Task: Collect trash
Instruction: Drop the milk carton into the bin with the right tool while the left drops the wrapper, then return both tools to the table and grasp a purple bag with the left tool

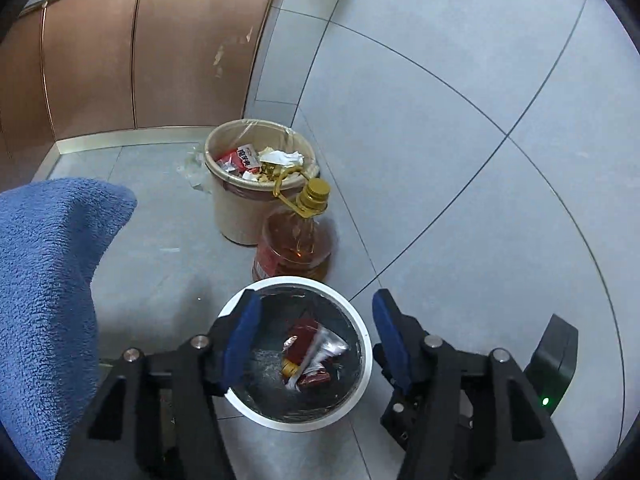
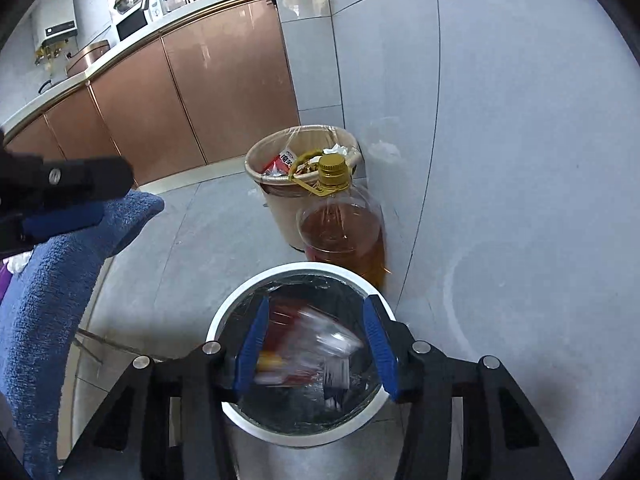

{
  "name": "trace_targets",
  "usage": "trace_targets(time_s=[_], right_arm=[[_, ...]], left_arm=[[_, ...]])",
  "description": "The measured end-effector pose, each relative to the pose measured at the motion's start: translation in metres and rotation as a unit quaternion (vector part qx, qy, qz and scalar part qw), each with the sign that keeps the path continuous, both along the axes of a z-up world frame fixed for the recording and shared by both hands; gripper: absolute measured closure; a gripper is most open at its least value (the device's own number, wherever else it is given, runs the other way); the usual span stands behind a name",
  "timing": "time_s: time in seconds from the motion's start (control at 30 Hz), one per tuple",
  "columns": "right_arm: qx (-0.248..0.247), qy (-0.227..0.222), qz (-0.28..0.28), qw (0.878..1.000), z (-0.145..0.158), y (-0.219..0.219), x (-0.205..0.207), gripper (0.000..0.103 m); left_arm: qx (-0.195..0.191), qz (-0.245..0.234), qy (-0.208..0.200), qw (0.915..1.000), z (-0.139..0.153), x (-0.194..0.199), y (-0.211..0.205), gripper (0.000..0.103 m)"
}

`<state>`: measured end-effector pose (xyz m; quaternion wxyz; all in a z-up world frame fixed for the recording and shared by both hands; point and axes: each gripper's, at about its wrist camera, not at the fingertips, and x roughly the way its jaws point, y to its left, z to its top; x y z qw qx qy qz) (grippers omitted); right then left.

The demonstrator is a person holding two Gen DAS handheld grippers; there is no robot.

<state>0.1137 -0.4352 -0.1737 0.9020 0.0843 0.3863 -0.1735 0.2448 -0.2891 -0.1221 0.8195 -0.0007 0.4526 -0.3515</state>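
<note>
Over the white-rimmed bin (image 2: 224,320), the right gripper (image 2: 316,346) stood wide open with a motion-blurred red-and-silver wrapper (image 2: 312,344) between its jaws, apparently dropping in; the left gripper (image 1: 316,344), also agape and empty, hung above the same bin. The drop-off step looked in hand, and next would be finding more trash, since nothing loose showed near the beige bin (image 2: 280,208) or oil bottle (image 2: 344,236)

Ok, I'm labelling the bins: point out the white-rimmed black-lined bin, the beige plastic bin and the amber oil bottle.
White-rimmed black-lined bin (image 1: 362,344): left wrist view, right rim.
Beige plastic bin (image 1: 234,216): left wrist view, outer wall.
Amber oil bottle (image 2: 340,236): right wrist view, body.
</note>
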Motion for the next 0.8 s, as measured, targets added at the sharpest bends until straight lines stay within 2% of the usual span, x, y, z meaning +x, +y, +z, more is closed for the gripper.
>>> trace_targets(time_s=[0.17,0.23,0.37,0.63,0.8], right_arm=[[-0.004,-0.014,0.006,1.000,0.014,0.012,-0.003,0.052],[-0.008,-0.023,0.011,1.000,0.023,0.020,-0.008,0.048],[-0.022,-0.047,0.028,0.998,0.045,0.042,-0.021,0.047],[-0.043,-0.122,0.073,0.989,0.117,0.092,-0.055,0.044],[-0.037,-0.162,0.121,0.979,0.160,0.130,-0.075,0.043]], left_arm=[[-0.026,0.018,-0.019,0.9993,0.021,-0.008,0.018,0.046],[-0.045,0.041,-0.042,0.9973,0.035,-0.016,0.033,0.046],[-0.073,0.087,-0.103,0.9881,0.069,-0.037,0.068,0.046],[-0.059,0.092,-0.153,0.9822,0.134,-0.081,0.132,0.046],[-0.047,0.120,-0.191,0.9730,0.162,-0.112,0.181,0.046]])
